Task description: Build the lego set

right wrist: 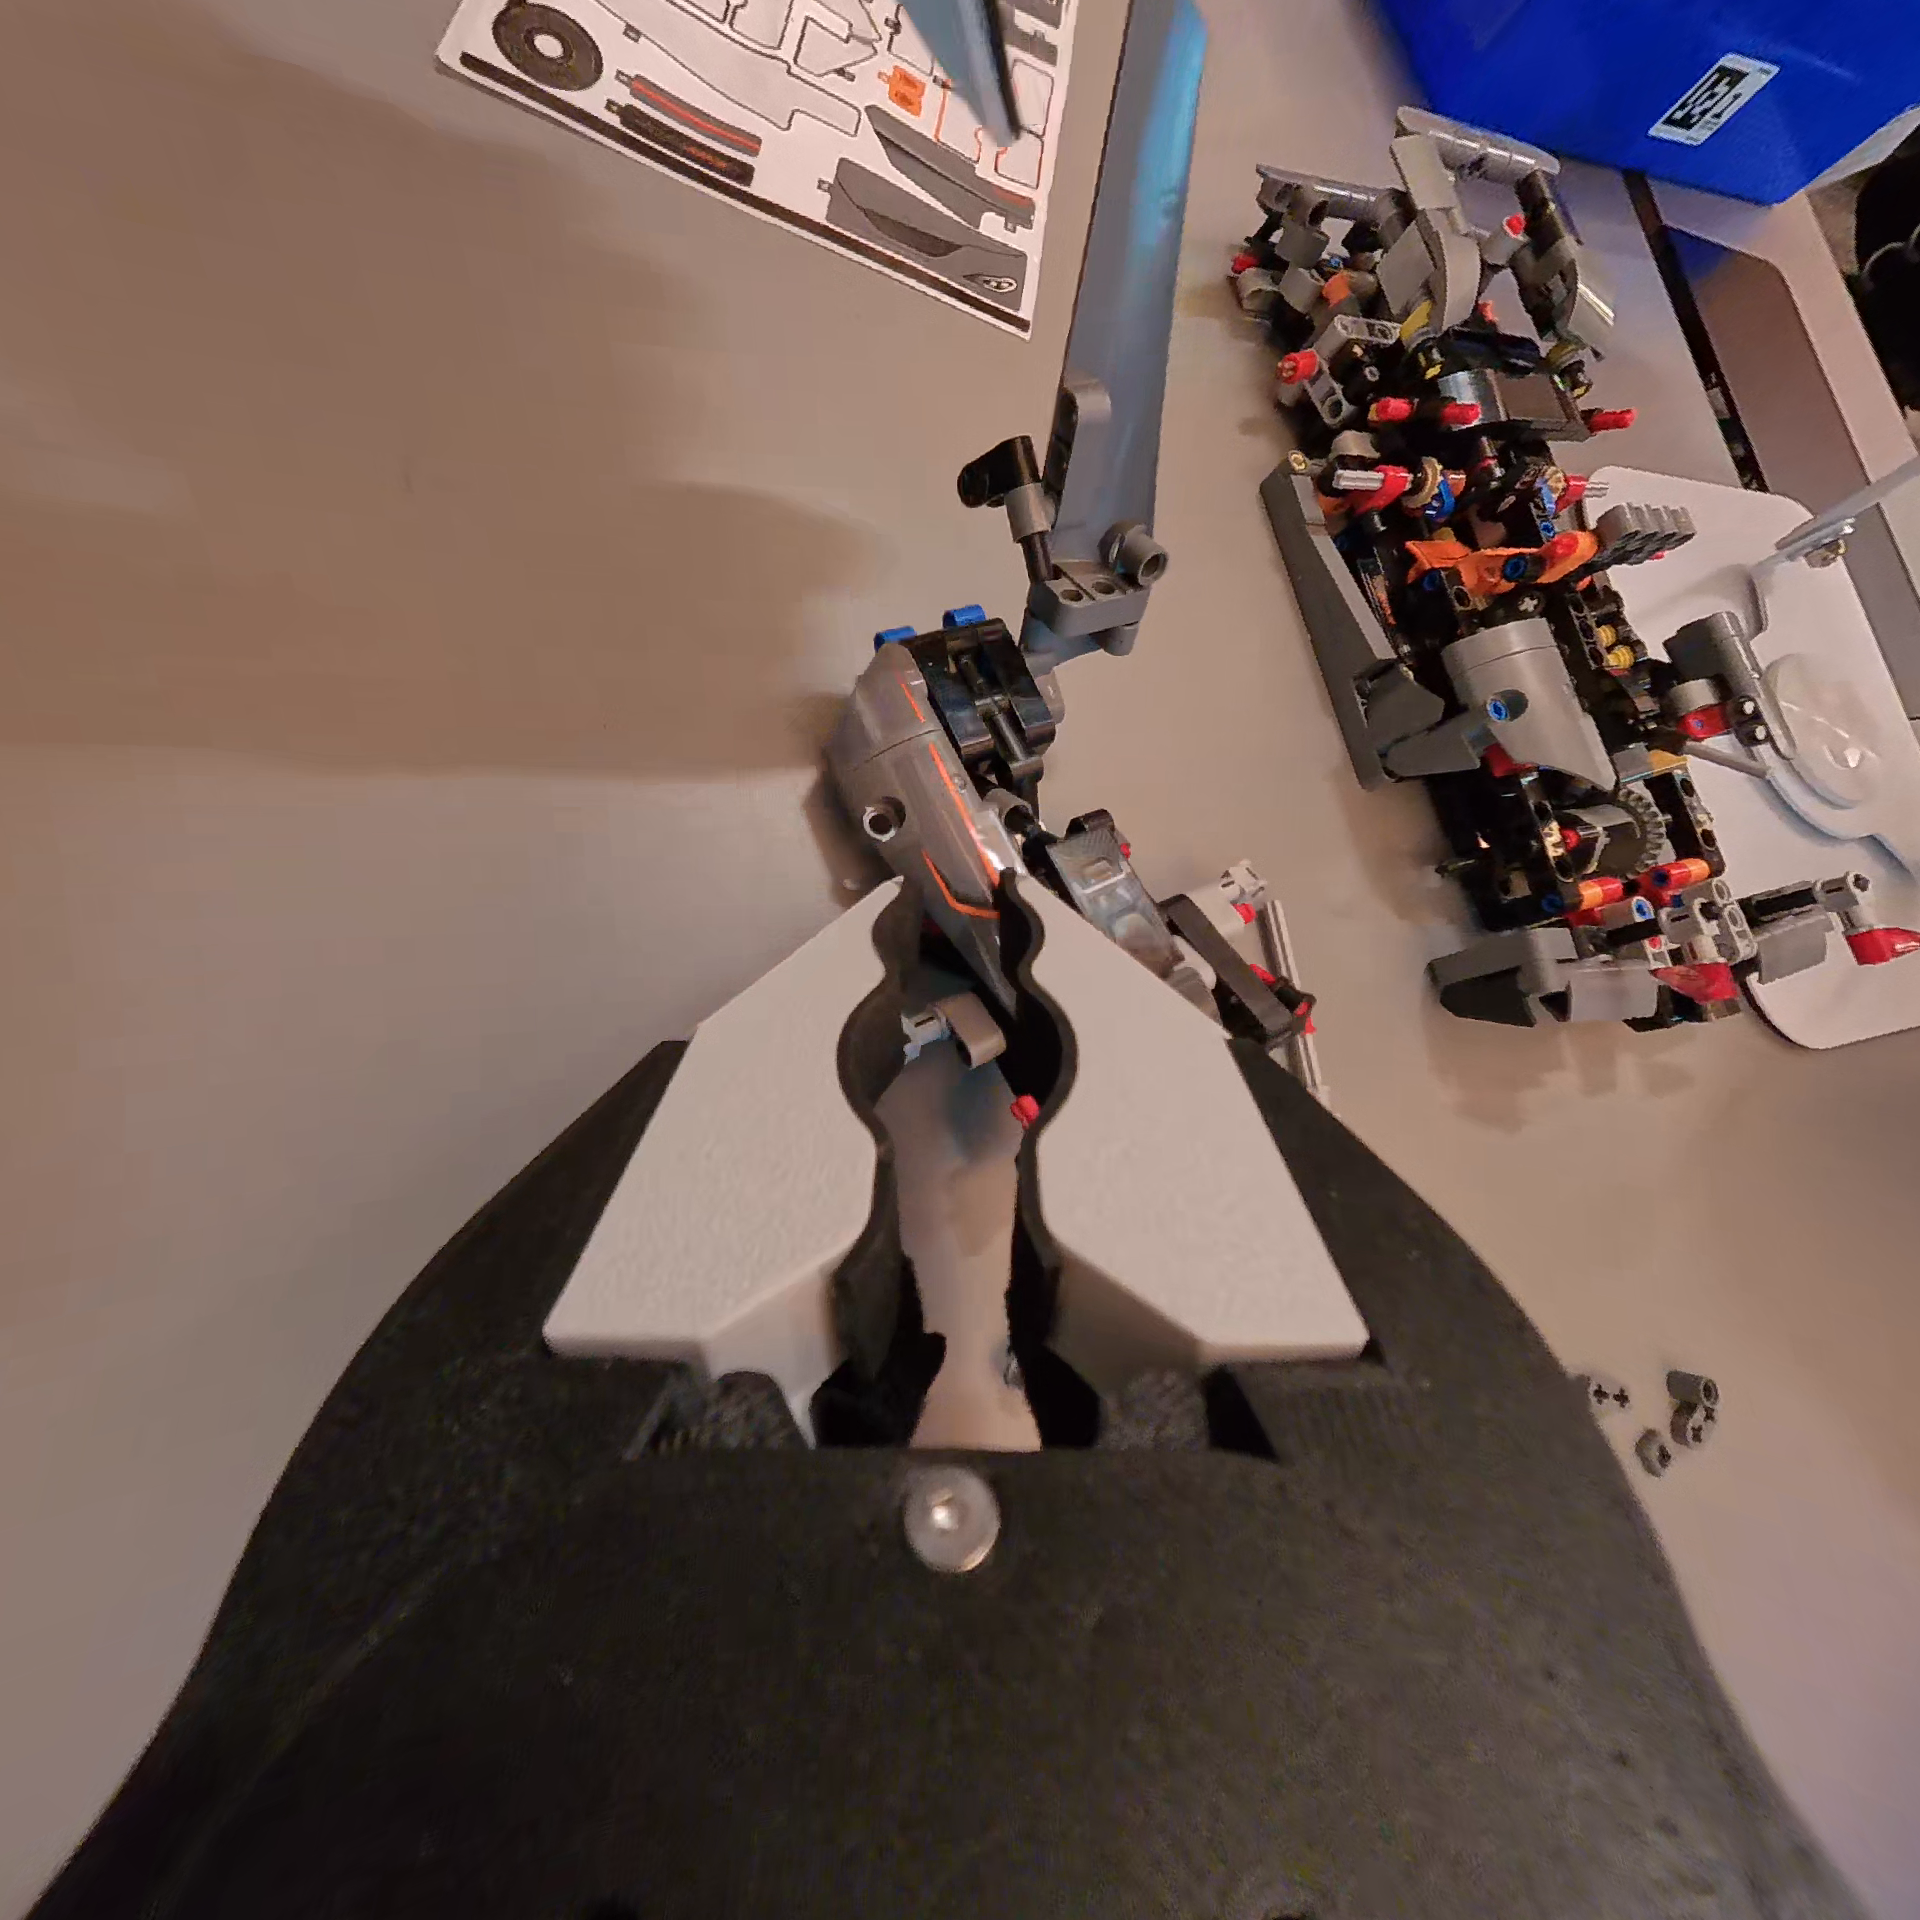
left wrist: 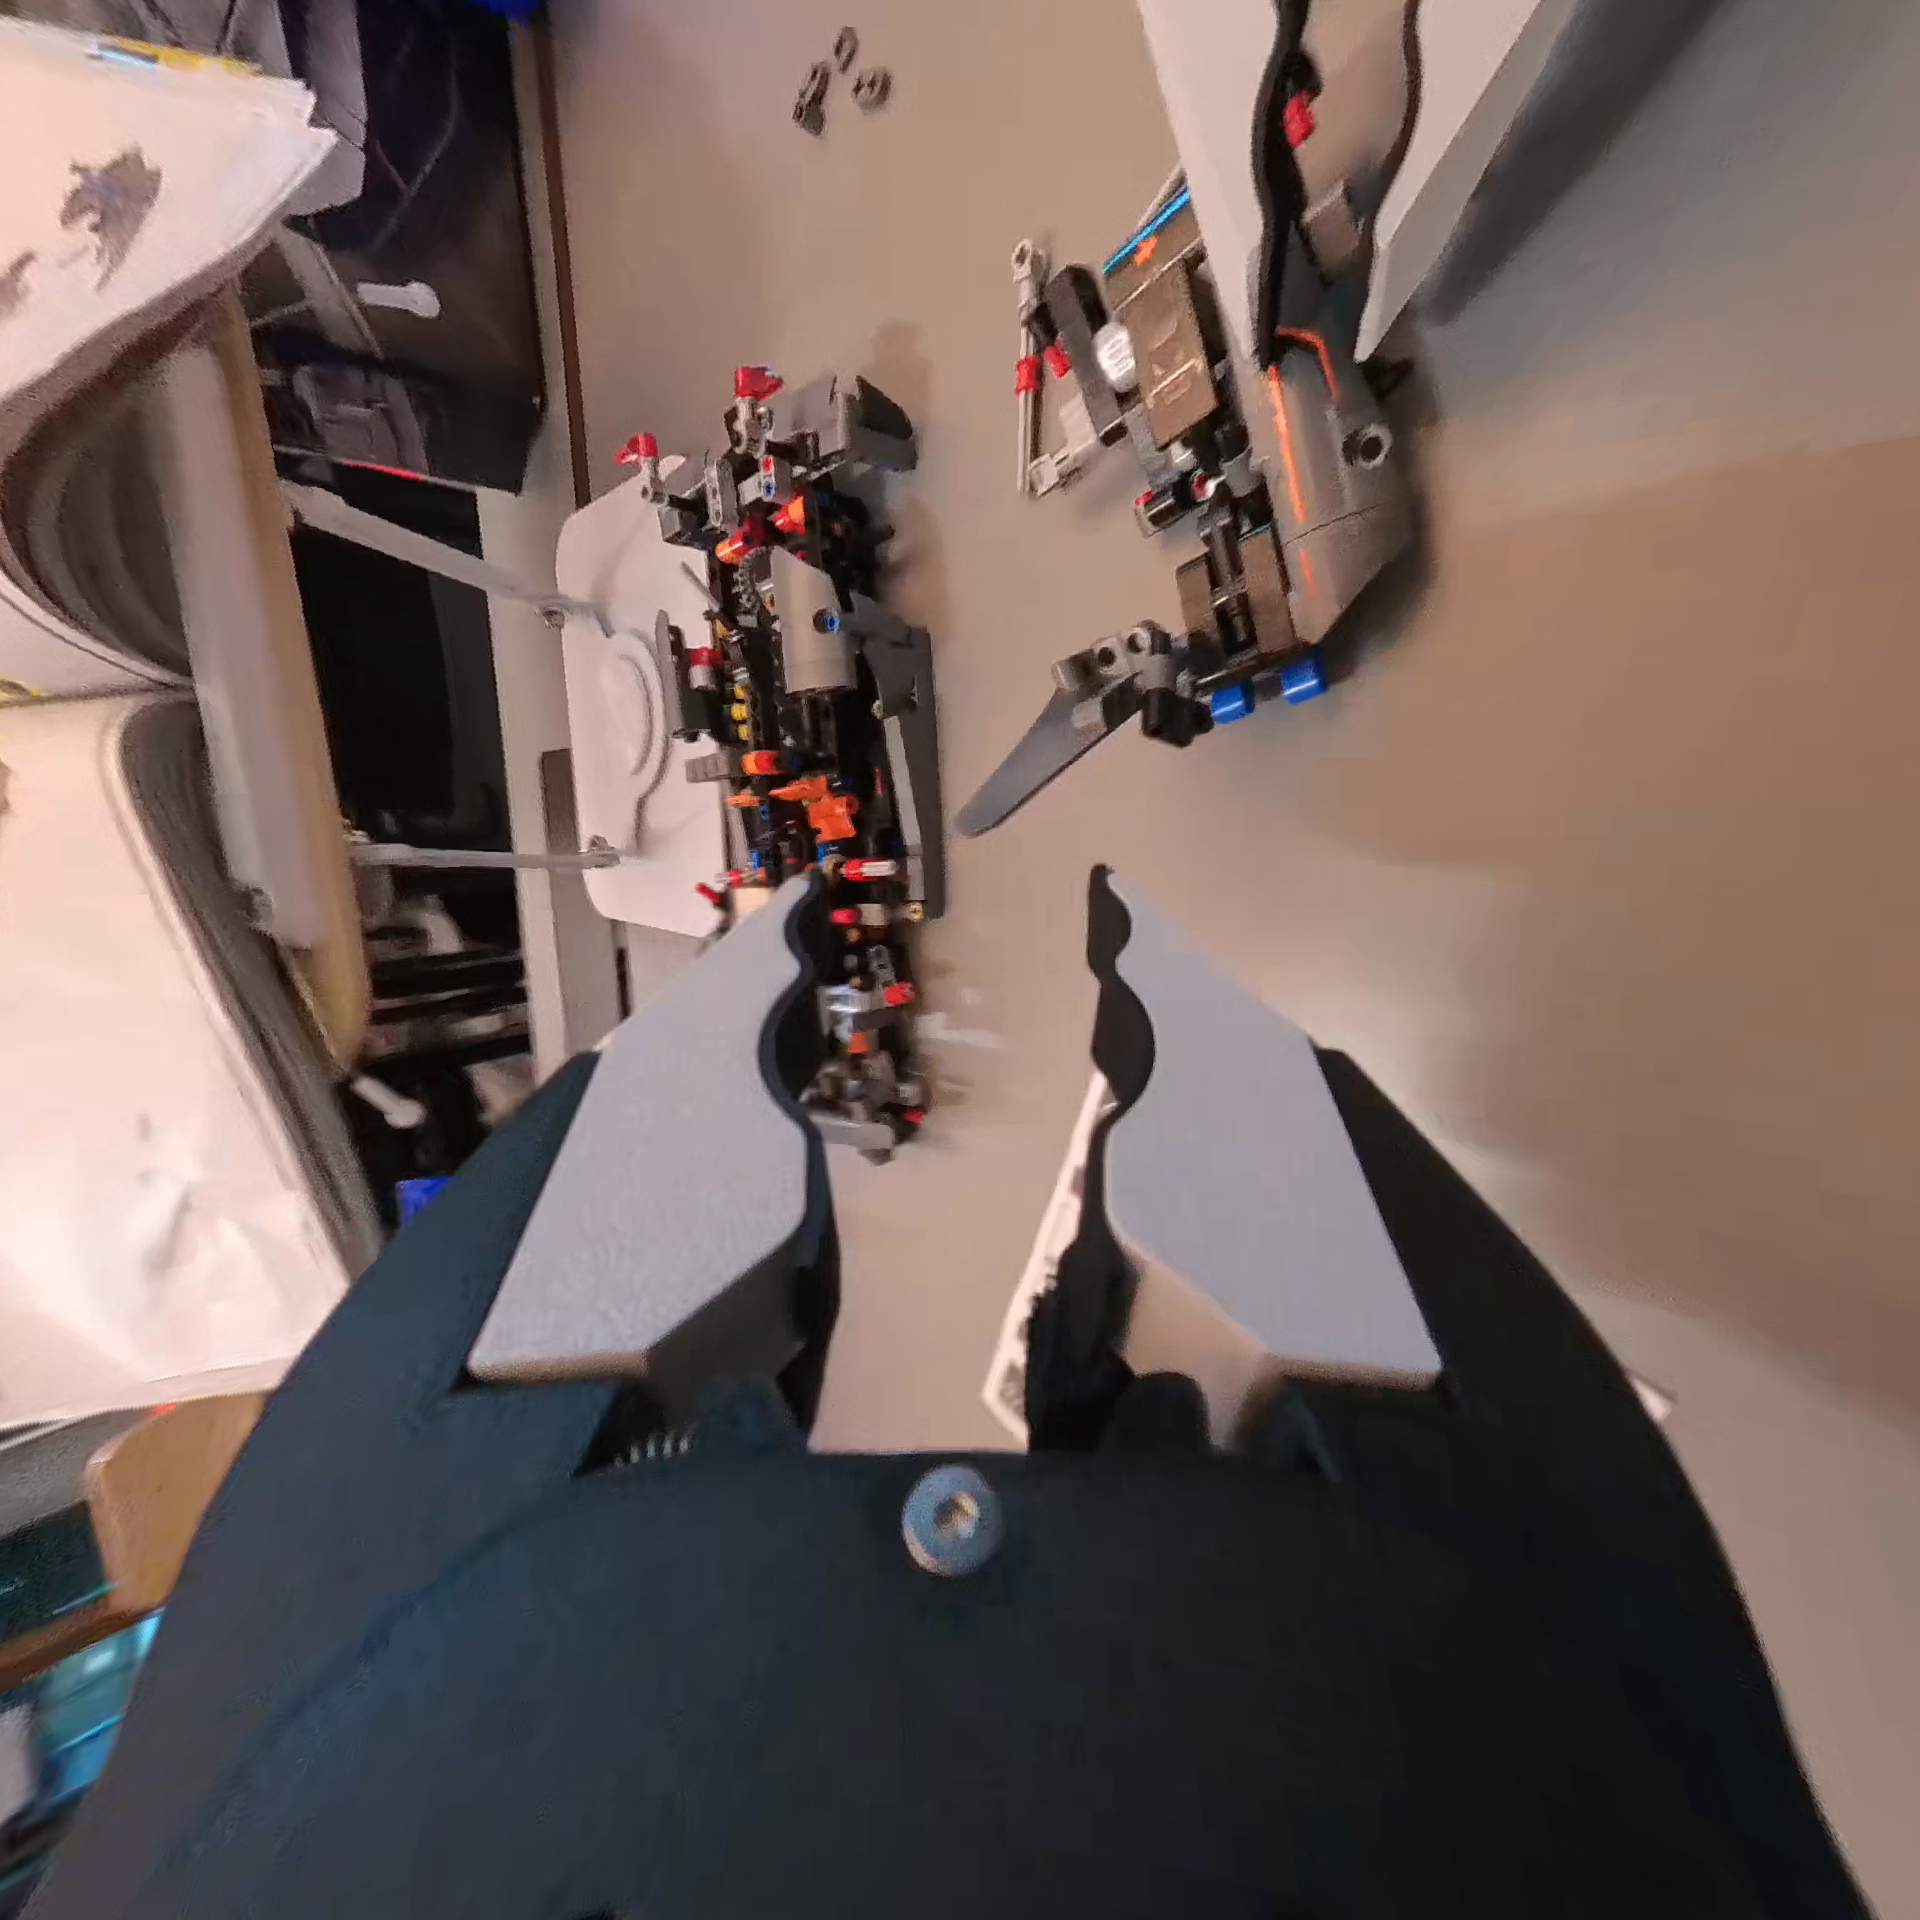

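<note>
Grey-fingered right hand-held gripper [right wrist: 961, 894] clamps the side-panel assembly [right wrist: 935, 769]; the left hand-held gripper [left wrist: 951, 883] (released, empty) hovers beside the chassis [left wrist: 810, 665].

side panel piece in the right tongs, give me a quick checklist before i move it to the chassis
1. Right tongs shut on the side panel: ok.
2. Grip is deep enough to be secure: cannot tell, only the panel's near end sits between the tips.
3. Left tongs open and empty: ok.
4. Chassis lies flat on the table, apart from the panel: ok.
5. Long grey blade hanging off the panel clears the sticker sheet: not ok, it overlaps in view.
6. Loose small connectors out of the path: ok.
</note>
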Demonstrator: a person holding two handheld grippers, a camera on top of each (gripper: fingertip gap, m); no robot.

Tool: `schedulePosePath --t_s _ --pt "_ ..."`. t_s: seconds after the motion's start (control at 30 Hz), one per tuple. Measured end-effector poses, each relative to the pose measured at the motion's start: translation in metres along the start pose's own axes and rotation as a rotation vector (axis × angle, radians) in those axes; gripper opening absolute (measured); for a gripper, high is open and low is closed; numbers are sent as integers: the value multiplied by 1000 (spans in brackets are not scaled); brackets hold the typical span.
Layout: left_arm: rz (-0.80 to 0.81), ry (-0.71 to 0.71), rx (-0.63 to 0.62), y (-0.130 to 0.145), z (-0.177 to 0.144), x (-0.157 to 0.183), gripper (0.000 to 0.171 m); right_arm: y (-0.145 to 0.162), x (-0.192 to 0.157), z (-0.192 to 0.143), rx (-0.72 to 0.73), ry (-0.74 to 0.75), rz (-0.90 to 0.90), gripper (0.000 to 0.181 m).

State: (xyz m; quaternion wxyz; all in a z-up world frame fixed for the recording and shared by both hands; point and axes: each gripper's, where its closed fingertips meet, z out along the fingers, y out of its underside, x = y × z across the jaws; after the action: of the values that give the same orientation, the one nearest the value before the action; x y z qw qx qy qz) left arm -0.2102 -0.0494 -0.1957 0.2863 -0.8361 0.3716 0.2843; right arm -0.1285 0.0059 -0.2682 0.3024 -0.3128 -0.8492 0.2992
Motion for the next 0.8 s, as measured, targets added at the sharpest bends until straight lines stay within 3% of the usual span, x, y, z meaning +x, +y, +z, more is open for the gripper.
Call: schedulePosePath --t_s 0.23,0.57,0.8 --pt "-340 103 145 -7 6 17 42 -1 -2 -1 -8 3 -18 12" --pt "-543 117 273 -13 10 20 42 -6 -3 -12 6 20 -15 16" --pt "-648 86 328 -11 6 19 43 -8 9 -39 37 76 22 21"
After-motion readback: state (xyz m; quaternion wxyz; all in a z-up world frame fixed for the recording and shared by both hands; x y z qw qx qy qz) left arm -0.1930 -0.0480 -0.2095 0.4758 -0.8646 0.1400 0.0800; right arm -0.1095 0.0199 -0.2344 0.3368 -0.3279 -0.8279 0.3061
